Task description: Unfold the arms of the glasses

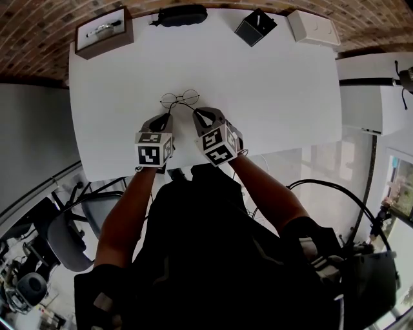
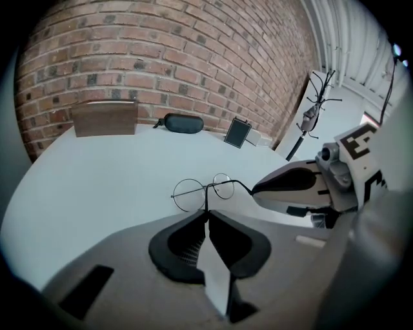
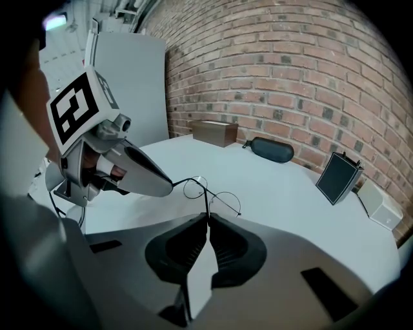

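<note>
Glasses [image 1: 180, 98] with round wire rims were held between the two grippers at the near part of the white table [image 1: 271, 84], with the rims just beyond the jaw tips. The left gripper [image 2: 207, 213] had its jaws closed on one thin arm, and the right gripper [image 3: 208, 219] had its jaws closed on the other. A black case [image 1: 182, 15], a wooden box [image 1: 103, 32], a dark box [image 1: 255, 27] and a white box [image 1: 313, 27] sat along the far edge.

Glasses [image 1: 179, 98] with a thin dark wire frame and two round lenses, upper centre of the frame over the white surface [image 1: 277, 77], both arms opened toward the bottom.
</note>
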Demonstrator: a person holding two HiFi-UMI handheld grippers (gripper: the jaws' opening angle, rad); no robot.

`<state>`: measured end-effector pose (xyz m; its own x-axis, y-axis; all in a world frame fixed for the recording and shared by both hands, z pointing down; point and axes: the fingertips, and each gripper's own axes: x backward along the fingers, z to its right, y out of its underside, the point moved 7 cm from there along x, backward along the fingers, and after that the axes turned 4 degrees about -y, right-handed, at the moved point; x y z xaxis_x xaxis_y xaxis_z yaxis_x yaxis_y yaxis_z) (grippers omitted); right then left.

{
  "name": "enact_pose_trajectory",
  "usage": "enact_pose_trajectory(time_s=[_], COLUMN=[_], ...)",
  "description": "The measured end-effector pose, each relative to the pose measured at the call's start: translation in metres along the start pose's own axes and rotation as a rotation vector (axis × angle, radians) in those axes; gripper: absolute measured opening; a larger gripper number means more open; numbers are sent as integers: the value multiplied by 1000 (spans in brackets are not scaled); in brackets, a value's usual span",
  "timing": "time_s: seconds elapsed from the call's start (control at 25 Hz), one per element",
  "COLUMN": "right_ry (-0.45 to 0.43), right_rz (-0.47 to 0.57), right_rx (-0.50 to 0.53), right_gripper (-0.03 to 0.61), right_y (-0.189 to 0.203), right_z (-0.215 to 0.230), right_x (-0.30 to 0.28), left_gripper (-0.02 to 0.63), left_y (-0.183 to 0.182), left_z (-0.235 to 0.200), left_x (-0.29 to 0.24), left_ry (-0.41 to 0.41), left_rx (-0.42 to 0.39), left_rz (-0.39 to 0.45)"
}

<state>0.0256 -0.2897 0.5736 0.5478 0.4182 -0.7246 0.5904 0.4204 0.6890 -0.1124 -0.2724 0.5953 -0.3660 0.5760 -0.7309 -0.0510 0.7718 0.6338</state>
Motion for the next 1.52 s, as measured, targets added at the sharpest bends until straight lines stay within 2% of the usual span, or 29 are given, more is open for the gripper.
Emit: enact_pose_trajectory(time_s=[0.48,1.08,1.32,1.52], right_ry=[-77,-136,-148,-150], right_rz=[-39,-98,-114,-97], right_rx=[37,65,61,12], right_gripper=[20,21,21,23], right_y=[21,31,36,35], right_z=[-42,-49,-49,-48], right_x=[-2,-16,-15,0], left_gripper=[26,29,101,143], left_y=[35,47,50,44], left_z=[28,33,39,42], left_x=[7,0,0,18], left_ry=[85,128,158,164], left_rx=[-36,-13,-32,3], left_rz=[-53,-81,-83,-42])
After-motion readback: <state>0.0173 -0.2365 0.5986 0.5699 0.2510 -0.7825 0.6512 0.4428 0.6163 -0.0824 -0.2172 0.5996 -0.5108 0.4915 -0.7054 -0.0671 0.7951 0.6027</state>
